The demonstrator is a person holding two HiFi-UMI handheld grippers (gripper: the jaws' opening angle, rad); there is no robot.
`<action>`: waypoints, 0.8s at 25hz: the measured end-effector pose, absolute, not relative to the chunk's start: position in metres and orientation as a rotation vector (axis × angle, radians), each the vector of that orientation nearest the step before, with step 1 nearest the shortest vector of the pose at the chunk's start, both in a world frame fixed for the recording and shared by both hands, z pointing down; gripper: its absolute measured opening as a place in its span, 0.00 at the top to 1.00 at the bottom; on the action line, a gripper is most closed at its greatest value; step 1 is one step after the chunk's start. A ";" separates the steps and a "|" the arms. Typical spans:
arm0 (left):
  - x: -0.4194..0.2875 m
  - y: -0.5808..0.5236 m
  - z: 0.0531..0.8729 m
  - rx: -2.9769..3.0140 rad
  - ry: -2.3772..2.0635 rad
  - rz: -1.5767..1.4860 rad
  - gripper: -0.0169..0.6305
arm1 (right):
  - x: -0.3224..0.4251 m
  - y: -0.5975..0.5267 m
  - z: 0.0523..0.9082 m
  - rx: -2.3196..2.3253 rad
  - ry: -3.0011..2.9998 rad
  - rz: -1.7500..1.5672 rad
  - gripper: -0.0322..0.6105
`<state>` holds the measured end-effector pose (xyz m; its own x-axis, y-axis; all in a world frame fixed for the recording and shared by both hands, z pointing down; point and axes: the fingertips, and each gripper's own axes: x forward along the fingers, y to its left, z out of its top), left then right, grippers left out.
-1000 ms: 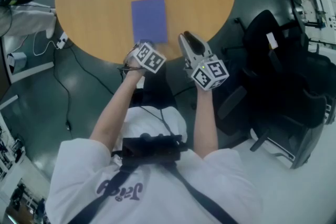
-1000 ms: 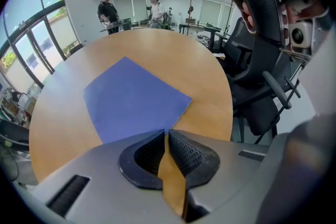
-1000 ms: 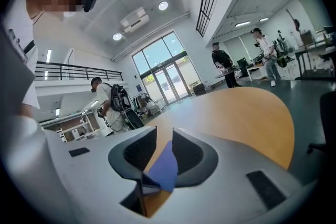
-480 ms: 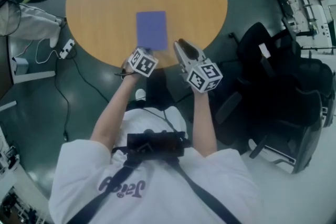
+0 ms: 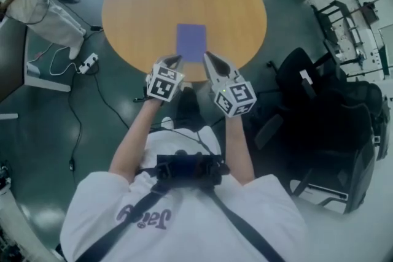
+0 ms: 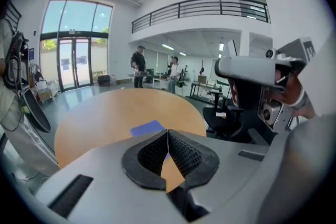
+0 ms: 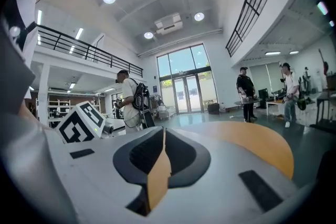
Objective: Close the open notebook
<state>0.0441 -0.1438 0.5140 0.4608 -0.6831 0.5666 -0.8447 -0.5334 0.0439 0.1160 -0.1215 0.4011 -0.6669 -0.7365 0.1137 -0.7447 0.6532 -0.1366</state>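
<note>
The notebook point(image 5: 191, 42) lies flat on the round desk point(image 5: 141, 3), near the edge closest to the person, one plain purple rectangle with its cover down and no page showing. It looks just as it did a second ago, so the closing itself seems done. What has changed is the tools: a moment back the left tongs point(image 5: 174, 61) sat right at the notebook's near edge, and now they have come up and back, clear of it, pads pressed together on nothing. The right tongs point(image 5: 209, 58), spread wider a second ago, are closing now, nearly together, with only the desk's wood showing between them. Both hang just beside the near corners of the notebook and touch neither it nor the desk. To my eye this is the withdrawal, with no work left on the book.
</note>
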 end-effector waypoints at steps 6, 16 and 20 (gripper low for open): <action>0.030 -0.121 0.430 2.508 -1.389 0.367 0.95 | 0.091 -0.101 0.352 1.303 -2.896 0.154 0.91; 0.003 -0.086 0.326 2.609 -1.644 0.026 0.95 | 0.092 -0.084 0.312 1.636 -2.670 0.022 0.92; -0.013 -0.083 0.319 2.586 -1.680 0.008 0.95 | 0.093 -0.078 0.306 1.692 -2.650 0.025 0.92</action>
<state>-0.0127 -0.0832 0.3193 0.4070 -0.9127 0.0358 -0.9130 -0.4053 0.0454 0.0934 -0.0784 0.3063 -0.4208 -0.9071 0.0066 -0.9071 0.4207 -0.0148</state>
